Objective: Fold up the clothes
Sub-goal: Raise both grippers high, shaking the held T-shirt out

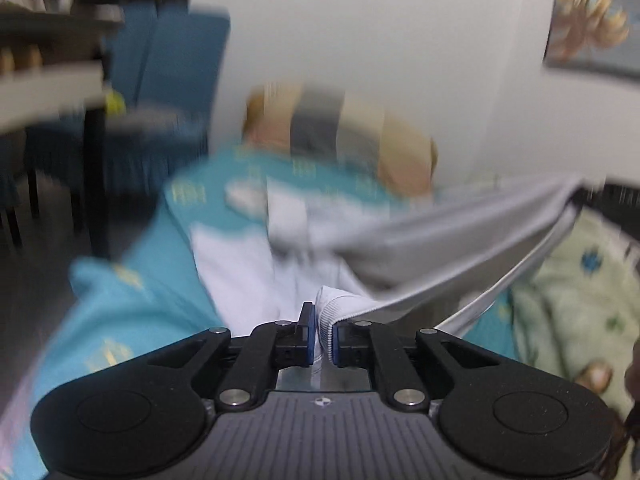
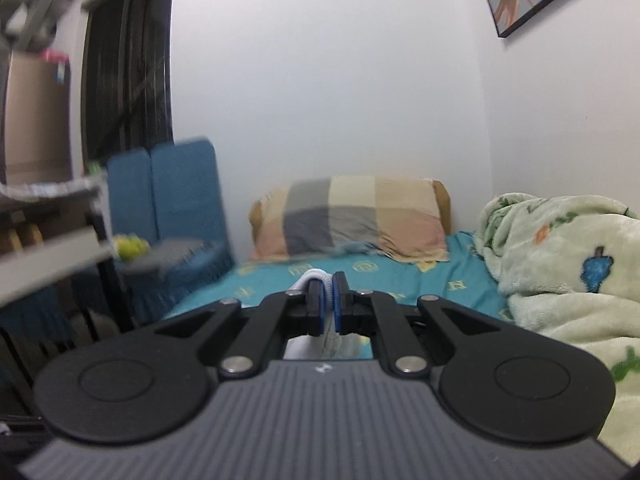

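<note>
Left tool [image 1: 323, 334] clamped on the ribbed hem of a white garment [image 1: 420, 236], pads pressed to the cloth on both sides. Stretched taut from that pinch up toward the right edge of the left wrist view, with the remaining fabric sagging onto the teal bedsheet [image 1: 132, 300] below (much of this view smeared by blur). Right tool [image 2: 327, 304] likewise closed on a ribbed white edge of the garment [image 2: 316, 276], a small curl of it poking up between the blue pads. Held above the bed, clear of the teal bedsheet [image 2: 400, 280]. Beyond: a checked pillow [image 2: 348, 220] against the white wall, a pale green fleece blanket [image 2: 560, 272] heaped at the right, a blue chair [image 2: 176, 208] left of the bed.
</note>
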### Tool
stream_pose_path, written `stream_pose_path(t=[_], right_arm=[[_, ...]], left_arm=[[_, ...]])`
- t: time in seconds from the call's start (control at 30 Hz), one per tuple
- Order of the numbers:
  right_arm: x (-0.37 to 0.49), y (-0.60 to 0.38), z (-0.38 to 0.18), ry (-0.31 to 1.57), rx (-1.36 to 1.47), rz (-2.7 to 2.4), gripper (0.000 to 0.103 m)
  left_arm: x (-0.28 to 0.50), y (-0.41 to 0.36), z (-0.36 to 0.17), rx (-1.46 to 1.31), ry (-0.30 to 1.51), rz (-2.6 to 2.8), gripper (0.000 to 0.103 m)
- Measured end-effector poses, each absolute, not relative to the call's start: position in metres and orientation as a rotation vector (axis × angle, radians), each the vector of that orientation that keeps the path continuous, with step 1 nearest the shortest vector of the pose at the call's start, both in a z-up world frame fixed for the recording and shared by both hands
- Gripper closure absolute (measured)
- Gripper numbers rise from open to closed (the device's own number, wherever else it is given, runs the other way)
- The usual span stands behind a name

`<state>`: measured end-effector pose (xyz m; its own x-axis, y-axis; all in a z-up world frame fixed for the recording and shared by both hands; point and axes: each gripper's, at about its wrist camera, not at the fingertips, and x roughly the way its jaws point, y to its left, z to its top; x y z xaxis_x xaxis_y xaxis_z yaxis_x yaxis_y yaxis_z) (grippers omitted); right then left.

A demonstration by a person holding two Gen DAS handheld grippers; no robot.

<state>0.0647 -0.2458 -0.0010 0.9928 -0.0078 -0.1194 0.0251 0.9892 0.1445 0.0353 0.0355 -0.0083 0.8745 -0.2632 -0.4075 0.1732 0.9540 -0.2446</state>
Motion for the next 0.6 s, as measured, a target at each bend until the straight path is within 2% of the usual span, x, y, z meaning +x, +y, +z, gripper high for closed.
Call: stream_pose_path(t=[0.27,0.6], right_arm=[[-0.007,-0.234,0.089,-0.042,0.184,-0.013,0.096],[-0.147,-0.221,0.231,-0.335,0.122,-0.05,0.096]], left_arm=[[-0.016,0.078,0.133,-0.299,0.188,-0.239,0.096],[-0.142,0.087,0.321,-0.247,-0.114,-0.324,0.097]])
